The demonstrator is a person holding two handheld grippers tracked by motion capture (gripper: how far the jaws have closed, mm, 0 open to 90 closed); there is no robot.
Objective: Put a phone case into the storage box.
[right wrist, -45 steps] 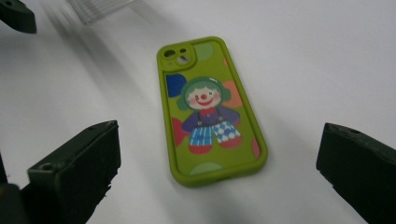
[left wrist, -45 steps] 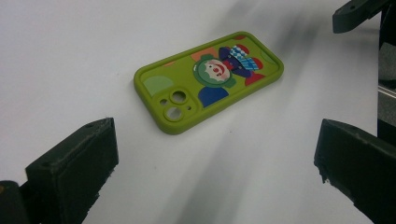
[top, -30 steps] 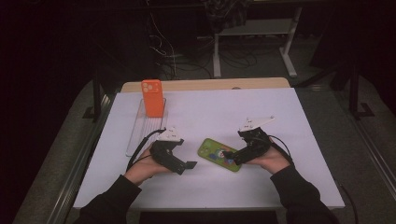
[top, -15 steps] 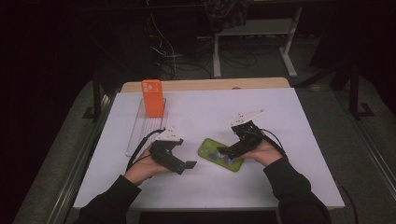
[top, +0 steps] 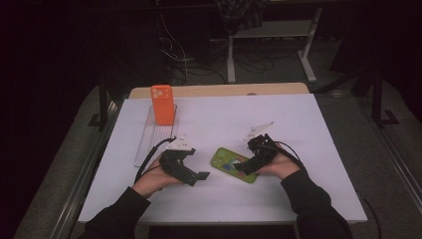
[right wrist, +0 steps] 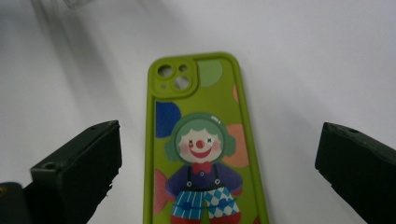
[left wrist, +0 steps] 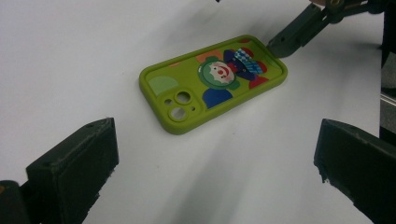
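Observation:
A green phone case (top: 232, 165) printed with a clown lies flat on the white table between my two grippers. In the left gripper view the case (left wrist: 212, 81) is ahead of my wide-open left gripper (left wrist: 215, 177), camera holes nearest, with nothing between the jaws. The right gripper's black jaw tip (left wrist: 292, 35) touches or nearly touches the case's far end. In the right gripper view the case (right wrist: 201, 149) runs lengthwise between the jaws of my open right gripper (right wrist: 215, 163). From above, the left gripper (top: 199, 176) sits left of the case and the right gripper (top: 245, 168) at its right end.
An orange phone case (top: 162, 104) stands upright on a clear tray (top: 149, 142) at the back left of the white table cover (top: 298, 124). A wooden table edge (top: 224, 90) runs behind it. Cables and stand legs lie on the dark floor beyond.
The right hand has shifted a little up and left at the case's right end. The left gripper and the green case have stayed where they were.

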